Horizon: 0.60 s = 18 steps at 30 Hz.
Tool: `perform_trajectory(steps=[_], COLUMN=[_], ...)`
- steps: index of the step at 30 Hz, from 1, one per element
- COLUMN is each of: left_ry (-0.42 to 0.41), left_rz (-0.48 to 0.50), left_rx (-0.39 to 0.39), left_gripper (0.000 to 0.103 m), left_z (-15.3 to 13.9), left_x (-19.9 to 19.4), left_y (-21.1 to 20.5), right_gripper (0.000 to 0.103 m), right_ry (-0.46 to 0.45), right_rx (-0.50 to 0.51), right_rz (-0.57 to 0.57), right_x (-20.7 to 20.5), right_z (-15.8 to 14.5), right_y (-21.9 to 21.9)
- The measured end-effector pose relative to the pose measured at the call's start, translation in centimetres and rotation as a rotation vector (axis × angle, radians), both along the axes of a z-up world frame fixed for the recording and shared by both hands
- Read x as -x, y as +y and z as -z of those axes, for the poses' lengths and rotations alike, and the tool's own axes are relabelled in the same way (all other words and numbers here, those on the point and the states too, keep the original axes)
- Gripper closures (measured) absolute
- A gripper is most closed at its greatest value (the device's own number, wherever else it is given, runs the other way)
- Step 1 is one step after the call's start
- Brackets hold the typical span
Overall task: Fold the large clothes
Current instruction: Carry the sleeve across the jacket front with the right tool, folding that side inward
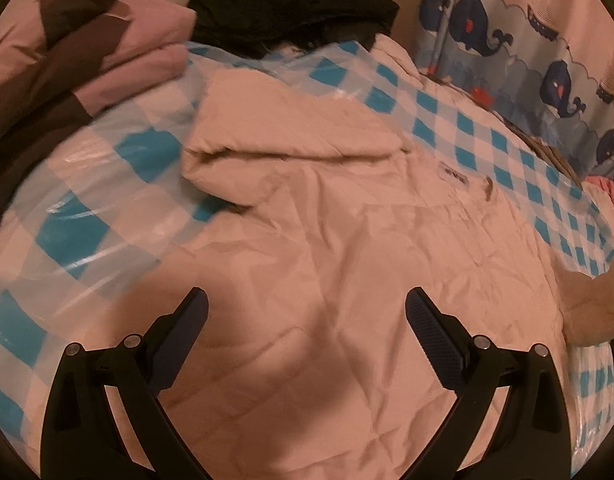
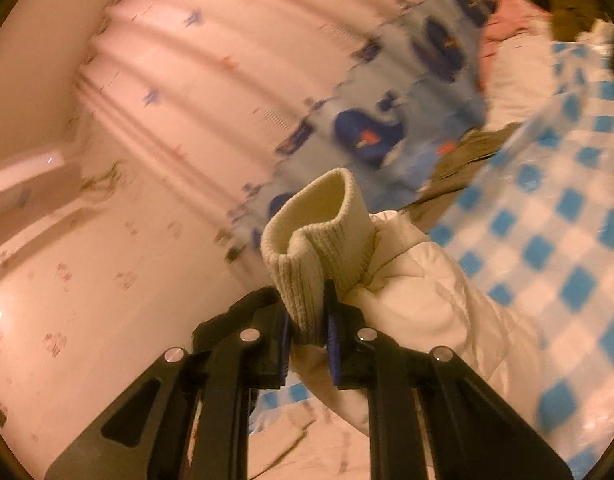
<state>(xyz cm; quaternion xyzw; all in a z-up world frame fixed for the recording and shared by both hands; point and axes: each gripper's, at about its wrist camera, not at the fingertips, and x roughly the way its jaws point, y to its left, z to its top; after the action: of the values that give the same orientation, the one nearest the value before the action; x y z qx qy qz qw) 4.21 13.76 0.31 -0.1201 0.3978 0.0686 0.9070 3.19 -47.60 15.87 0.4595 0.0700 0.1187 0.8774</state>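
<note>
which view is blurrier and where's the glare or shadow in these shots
Right wrist view: whale curtain and checked plastic sheet smear with motion blur, while the ribbed cuff in the right gripper stays sharp. Left wrist view: mostly sharp, glare streaks on the sheet, a soft shadow on the cream jacket by the open left gripper.

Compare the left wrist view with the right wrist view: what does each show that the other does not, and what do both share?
Only the left wrist view: the open left tongs over the spread cream padded jacket, a black garment pile and folded pink bedding.

Only the right wrist view: the right tongs shut on the jacket's cream ribbed knit cuff.

Both: the blue-and-white checked plastic sheet and the whale-print curtain.
</note>
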Motion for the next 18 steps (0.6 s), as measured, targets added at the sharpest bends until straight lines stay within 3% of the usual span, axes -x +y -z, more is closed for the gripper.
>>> perform_trajectory(steps=[10,18], left_ry=[-0.026,-0.034], left_rz=[-0.038,-0.065], left_rx=[0.007,0.035], left_gripper=[0.008,0.008], left_z=[-1.4,-2.0], left_x=[0.5,0.8], left_y=[1.9,3.1], right_gripper=[0.087,0.087], right_ry=[-0.019,0.006], right_rx=[0.016,0.002], right_rz=[-0.206,-0.330], right_x=[-7.9,-11.6], right_z=[-1.3,1.1], right_y=[12.7,20.4])
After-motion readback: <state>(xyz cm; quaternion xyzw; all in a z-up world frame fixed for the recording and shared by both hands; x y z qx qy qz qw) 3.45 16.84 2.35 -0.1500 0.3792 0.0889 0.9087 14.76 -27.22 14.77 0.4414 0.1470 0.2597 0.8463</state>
